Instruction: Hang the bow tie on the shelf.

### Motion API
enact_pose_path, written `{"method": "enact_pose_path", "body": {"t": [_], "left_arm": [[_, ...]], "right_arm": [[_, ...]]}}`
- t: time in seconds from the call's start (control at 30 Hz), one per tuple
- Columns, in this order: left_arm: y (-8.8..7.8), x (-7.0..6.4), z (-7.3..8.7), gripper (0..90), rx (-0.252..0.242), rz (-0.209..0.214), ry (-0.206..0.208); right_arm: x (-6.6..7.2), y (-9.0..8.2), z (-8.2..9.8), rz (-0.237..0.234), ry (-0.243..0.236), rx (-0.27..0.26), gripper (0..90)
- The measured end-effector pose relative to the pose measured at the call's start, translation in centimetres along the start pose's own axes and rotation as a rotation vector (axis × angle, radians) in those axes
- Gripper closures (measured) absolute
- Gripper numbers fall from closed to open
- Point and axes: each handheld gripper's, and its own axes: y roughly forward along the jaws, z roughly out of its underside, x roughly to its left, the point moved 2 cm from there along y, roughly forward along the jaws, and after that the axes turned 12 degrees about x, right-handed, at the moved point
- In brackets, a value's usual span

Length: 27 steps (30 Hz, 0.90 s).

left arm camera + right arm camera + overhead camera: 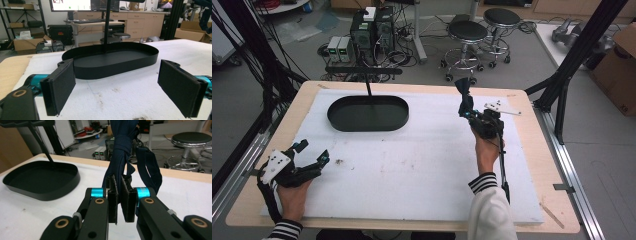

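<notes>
A dark blue knotted cloth strap (125, 147) hangs in front of my right gripper (119, 197), whose pads are shut on its lower part. In the high view my right gripper (467, 111) holds the strap (463, 90) above the right side of the white mat. A black oval tray (368, 113) with an upright post (368, 87) rests at the mat's far left-centre. My left gripper (312, 150) lies at the near left, jaws wide open. Its pads (60, 86) frame the tray (112, 62) ahead, with nothing between them.
The white foam mat (412, 160) covers most of the wooden table (247, 200). Two stools (467, 35), computer boxes (372, 30) and cables stand on the floor beyond the far edge. Black frame posts (572, 60) rise at the right.
</notes>
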Motion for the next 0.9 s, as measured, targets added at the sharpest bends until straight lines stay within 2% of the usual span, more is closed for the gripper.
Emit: {"method": "enact_pose_path", "body": {"t": [0.13, 0.5, 0.53, 0.9], "left_arm": [[0.0, 0.0, 0.0, 14.9, -0.001, 0.0, 0.001], [0.0, 0.0, 0.0, 14.9, -0.001, 0.0, -0.001], [0.0, 0.0, 0.0, 14.9, -0.001, 0.0, 0.001], [0.0, -0.1, 0.0, 14.9, -0.002, -0.001, 0.013]], "right_arm": [[1.0, 0.5, -0.9, -0.018, -0.013, -0.023, 85.0], [3.0, 2.2, -2.9, -0.051, -0.03, -0.029, 85.0], [3.5, 2.6, -3.4, -0.06, -0.036, -0.029, 84.9], [5.4, 4.3, -4.7, -0.092, -0.045, -0.043, 85.0]]}}
